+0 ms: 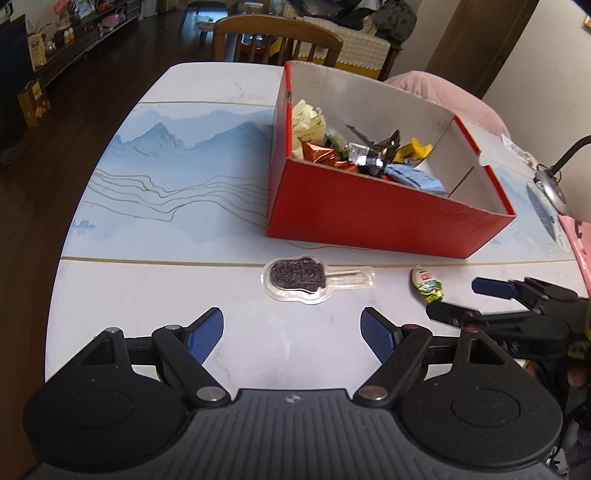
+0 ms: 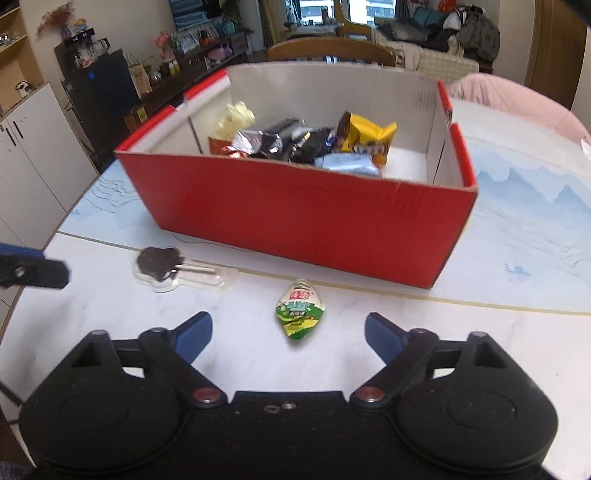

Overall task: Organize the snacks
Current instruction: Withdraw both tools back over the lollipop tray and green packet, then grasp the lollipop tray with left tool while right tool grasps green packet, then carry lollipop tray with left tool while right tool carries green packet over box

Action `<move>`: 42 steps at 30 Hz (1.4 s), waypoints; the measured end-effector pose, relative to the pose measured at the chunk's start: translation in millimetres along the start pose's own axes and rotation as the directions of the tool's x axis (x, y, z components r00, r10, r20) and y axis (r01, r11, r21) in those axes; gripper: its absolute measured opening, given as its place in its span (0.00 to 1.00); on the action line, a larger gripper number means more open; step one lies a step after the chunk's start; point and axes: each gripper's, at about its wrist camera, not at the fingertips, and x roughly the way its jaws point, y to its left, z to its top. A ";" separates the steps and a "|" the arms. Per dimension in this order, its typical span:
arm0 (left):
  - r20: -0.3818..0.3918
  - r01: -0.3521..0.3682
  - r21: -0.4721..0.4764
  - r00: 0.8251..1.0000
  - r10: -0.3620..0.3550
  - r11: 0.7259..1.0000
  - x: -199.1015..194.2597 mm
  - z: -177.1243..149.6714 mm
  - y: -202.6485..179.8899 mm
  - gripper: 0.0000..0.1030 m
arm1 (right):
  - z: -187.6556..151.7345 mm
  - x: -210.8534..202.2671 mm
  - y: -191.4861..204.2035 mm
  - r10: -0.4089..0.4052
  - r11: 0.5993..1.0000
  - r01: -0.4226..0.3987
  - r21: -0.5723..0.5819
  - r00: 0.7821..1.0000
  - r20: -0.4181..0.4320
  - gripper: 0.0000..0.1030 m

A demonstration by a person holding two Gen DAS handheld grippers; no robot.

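A red cardboard box (image 1: 369, 218) (image 2: 295, 221) stands on the table and holds several wrapped snacks (image 1: 354, 151) (image 2: 295, 142). In front of it lie a dark cookie lollipop in a clear blister pack (image 1: 299, 278) (image 2: 162, 267) and a small green and white snack packet (image 1: 428, 284) (image 2: 300, 312). My left gripper (image 1: 291, 332) is open and empty, just short of the lollipop. My right gripper (image 2: 288, 334) is open and empty, its fingers either side of the green packet and slightly behind it. The right gripper also shows in the left wrist view (image 1: 465, 301).
The table (image 1: 166, 280) has a rounded edge at left with dark floor beyond. A wooden chair (image 1: 277, 33) stands at the far side. A pink cushion (image 2: 517, 99) sits at the back right. A desk lamp (image 1: 550, 184) stands at right.
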 end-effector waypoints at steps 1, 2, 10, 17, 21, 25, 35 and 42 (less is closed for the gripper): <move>-0.004 -0.004 -0.003 1.000 0.004 1.000 1.5 -0.5 0.6 0.79 | 1.2 5.5 -0.5 0.001 1.000 -0.001 0.000 1.000 -0.010 0.81; -0.009 -0.008 -0.006 1.000 0.008 1.000 3.0 -0.9 1.5 0.79 | 2.1 10.8 -0.6 0.002 1.000 -0.002 0.001 1.000 -0.023 0.80; -0.033 -0.047 -0.012 0.998 0.046 0.999 13.5 -0.5 6.0 0.79 | 4.4 29.7 4.1 -0.032 0.999 0.031 -0.027 0.998 -0.047 0.57; -0.051 -0.055 0.052 0.997 0.058 0.997 30.8 6.4 0.0 0.79 | 3.9 28.6 9.9 -0.082 0.994 0.078 -0.070 0.995 -0.054 0.37; -0.069 -0.049 0.130 0.996 0.058 0.990 49.0 15.6 -8.5 0.79 | 1.3 26.8 9.8 -0.084 0.993 0.080 -0.083 0.995 -0.048 0.34; -0.103 -0.001 0.230 0.994 0.025 0.973 68.4 26.5 -17.7 0.79 | -0.5 23.1 5.0 -0.070 0.996 0.066 -0.064 0.996 -0.059 0.34; -0.168 -0.038 0.099 0.984 0.054 0.994 102.7 41.2 -18.1 0.78 | -3.4 19.4 0.0 -0.051 0.999 0.049 -0.021 0.997 -0.066 0.34; -0.126 -0.098 0.072 0.986 0.107 0.993 105.4 33.8 -27.0 0.72 | -2.1 19.8 -2.5 -0.053 0.999 0.053 -0.002 0.996 -0.065 0.34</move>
